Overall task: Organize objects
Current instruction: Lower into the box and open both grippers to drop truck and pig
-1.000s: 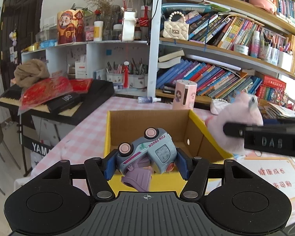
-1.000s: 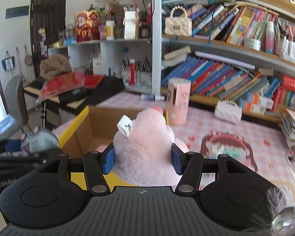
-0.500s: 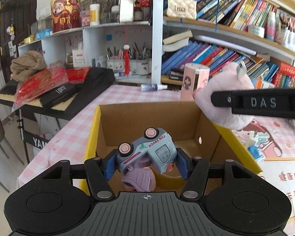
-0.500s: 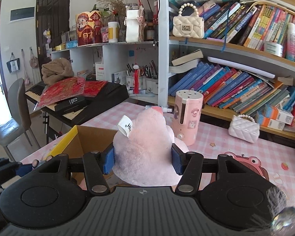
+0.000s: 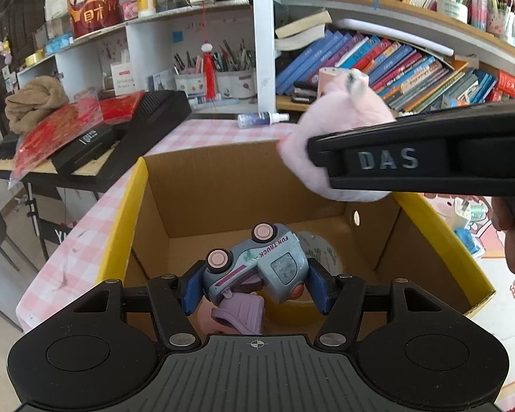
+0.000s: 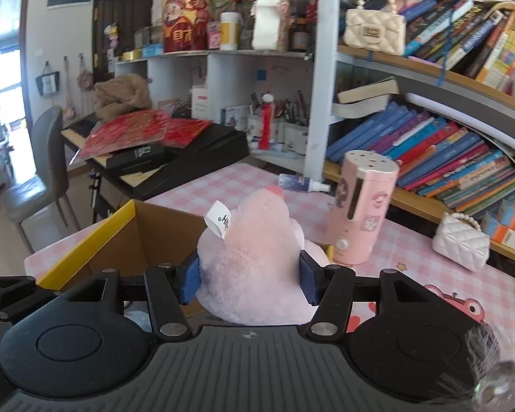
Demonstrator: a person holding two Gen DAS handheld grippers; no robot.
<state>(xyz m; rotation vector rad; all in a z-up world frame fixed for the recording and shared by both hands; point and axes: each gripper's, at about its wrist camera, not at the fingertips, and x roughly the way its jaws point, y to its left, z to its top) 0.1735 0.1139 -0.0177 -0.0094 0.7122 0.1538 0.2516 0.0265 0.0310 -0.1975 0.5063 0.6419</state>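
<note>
Both grippers are now further forward and lower than a second ago: the box (image 5: 223,185) fills more of the left view, and the plush (image 6: 254,271), then level with the box's right rim, hangs over its far right corner.

Left gripper (image 5: 254,283): jaws clenched on the truck (image 5: 257,264), blue pads on its two flanks. Truck is tipped on its side, pink wheels up, held over the open box, not yet touching the floor of it. Reason for side grip, as I judge it: flat flanks give the pads parallel faces; wheels and roof would slip. Body is hard glossy plastic, pale blue, rounded corners, with a lilac hinged piece hanging loose below.

Right gripper (image 6: 250,283): jaws grasping the plush, pads sunk into the pile on both sides, so the filling yields. Soft pink fur, rounded lump, white tag (image 6: 218,221) sticking up. Held across its widest part, probably so it cannot squeeze out.

Box: corrugated card, brown inside, yellow top edge, flaps open, standing on the pink checked worktop (image 6: 257,182). A pale round thing lies on the box floor under the truck; I cannot tell what it is.

Judgement: both items are about to be released into the box; the truck, being rigid, wants lowering further before release
</note>
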